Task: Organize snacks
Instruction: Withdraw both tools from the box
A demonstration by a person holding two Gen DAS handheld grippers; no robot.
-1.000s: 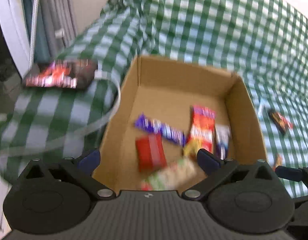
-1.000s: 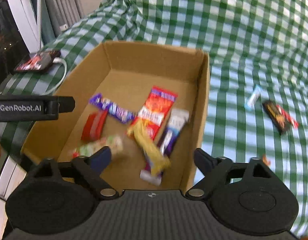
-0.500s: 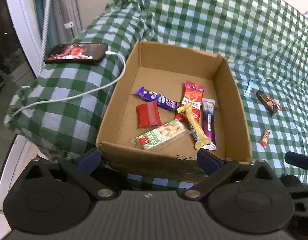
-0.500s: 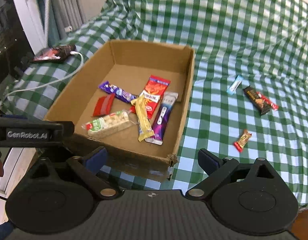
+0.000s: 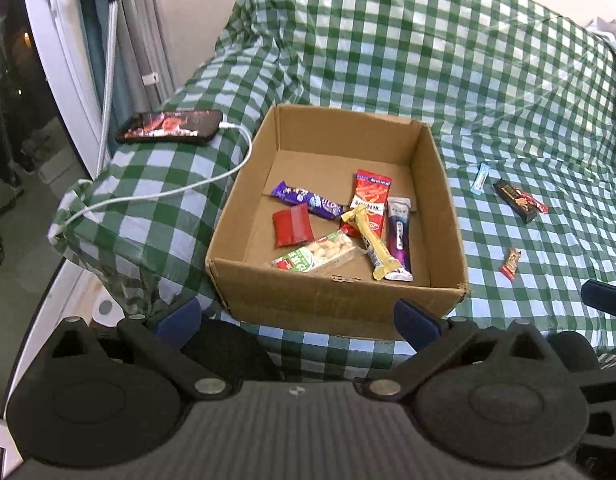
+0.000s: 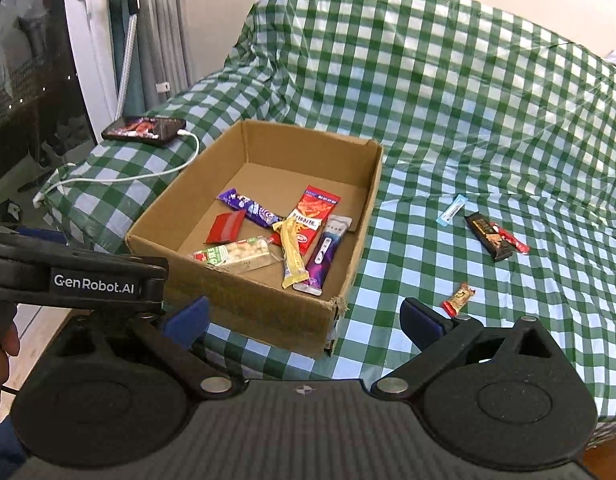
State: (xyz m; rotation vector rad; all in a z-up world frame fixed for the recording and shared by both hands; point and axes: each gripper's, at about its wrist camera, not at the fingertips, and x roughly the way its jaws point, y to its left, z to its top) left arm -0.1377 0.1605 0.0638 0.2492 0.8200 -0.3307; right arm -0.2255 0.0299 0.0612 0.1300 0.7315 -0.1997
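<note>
A: Both grippers first. Left gripper [image 5: 296, 316] has its two blue-tipped fingers spread wide with nothing between them; the right gripper [image 6: 304, 318] is opening its jaws, already wide, also with nothing between them.

B: What lies just ahead of them?

A: One cardboard box [image 5: 339, 300], its near wall right past the fingertips of both tools, sitting on a green checked cloth [image 5: 507, 120].

B: Count what's inside.

A: Six snacks. Nearest the tools, a clear packet of nuts [image 5: 315, 256]. Beside it, a yellow bar [image 5: 371, 242] lying slantwise across a red-and-white packet [image 5: 369, 200], and a purple-and-white stick pack [image 5: 399, 236] along the box's right wall. Further in, a small red pouch [image 5: 292, 226] and a purple bar [image 5: 306, 200].

B: And outside the box?

A: Four, all on the cloth ahead and to the right of both tools. Nearest, a small orange-red candy [image 6: 459, 298]. Beyond it, a dark bar [image 6: 487, 236] with a thin red stick [image 6: 511, 240] touching it, then a pale blue wrapper [image 6: 451, 210].

B: Anything to the left?

A: One phone [image 5: 170, 126], farther off, screen lit, with one white cable [image 5: 188, 190] plugged in and trailing over the cloth's edge.
</note>
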